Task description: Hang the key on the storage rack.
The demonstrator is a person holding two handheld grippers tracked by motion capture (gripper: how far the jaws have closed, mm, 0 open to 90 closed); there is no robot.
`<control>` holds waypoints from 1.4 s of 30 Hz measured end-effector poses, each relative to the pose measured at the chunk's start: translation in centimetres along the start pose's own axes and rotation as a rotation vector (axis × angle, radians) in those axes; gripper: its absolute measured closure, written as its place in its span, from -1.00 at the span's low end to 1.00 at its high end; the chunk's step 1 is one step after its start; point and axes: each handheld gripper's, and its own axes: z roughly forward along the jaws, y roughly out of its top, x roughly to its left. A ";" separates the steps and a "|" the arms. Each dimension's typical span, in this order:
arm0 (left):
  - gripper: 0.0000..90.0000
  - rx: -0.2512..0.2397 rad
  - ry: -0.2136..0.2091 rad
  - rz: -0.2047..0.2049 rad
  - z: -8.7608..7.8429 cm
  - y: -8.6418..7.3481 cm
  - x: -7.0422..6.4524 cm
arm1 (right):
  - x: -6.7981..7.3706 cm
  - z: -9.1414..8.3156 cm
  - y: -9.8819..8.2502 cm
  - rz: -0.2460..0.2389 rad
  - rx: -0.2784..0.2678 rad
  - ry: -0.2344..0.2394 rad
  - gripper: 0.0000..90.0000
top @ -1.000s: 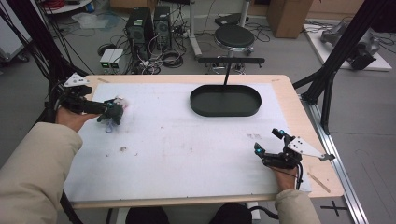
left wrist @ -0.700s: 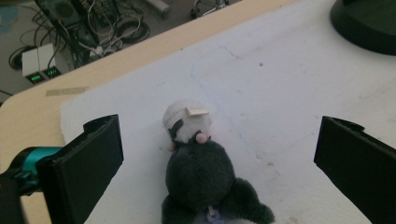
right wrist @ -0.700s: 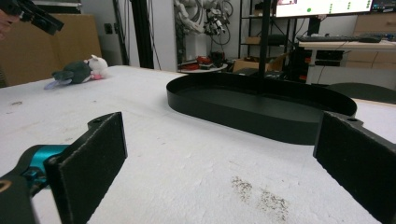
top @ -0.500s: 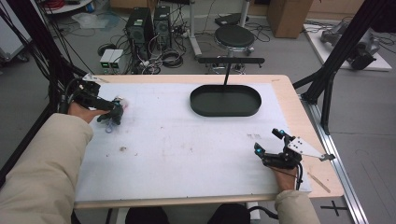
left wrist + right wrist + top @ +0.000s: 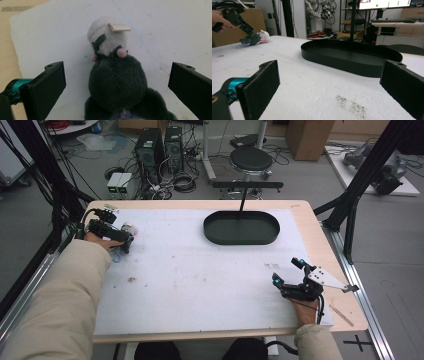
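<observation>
Plush toy (image 5: 116, 75) lies on the tabletop (image 5: 200, 270) squarely between your left gripper (image 5: 117, 85) jaws, which stand wide with clear space either side. Its long axis runs straight ahead from the jaws, white head farthest. Your right gripper (image 5: 291, 276), jaws also wide and empty, sits well apart, facing the black tray (image 5: 352, 58). Left hand is the nearer.

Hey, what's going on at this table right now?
A person holds a gripper in each hand over a white-covered table. The left gripper, jaws open, sits around a small grey and white plush toy at the far left, not clamped on it. The right gripper rests open near the front right. A black oval tray lies at the back.
</observation>
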 end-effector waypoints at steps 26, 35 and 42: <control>-0.51 0.127 -0.018 0.001 2.6 -0.6 -0.4 | 0.0 0.0 0.0 0.009 0.004 -0.001 -0.96; -0.07 0.121 0.042 0.048 2.2 -0.4 -1.1 | 0.0 0.0 0.0 0.008 0.003 -0.001 -0.96; 0.02 0.124 0.024 0.045 1.8 -0.5 -1.1 | 0.0 0.0 0.0 -0.001 0.002 -0.001 -0.96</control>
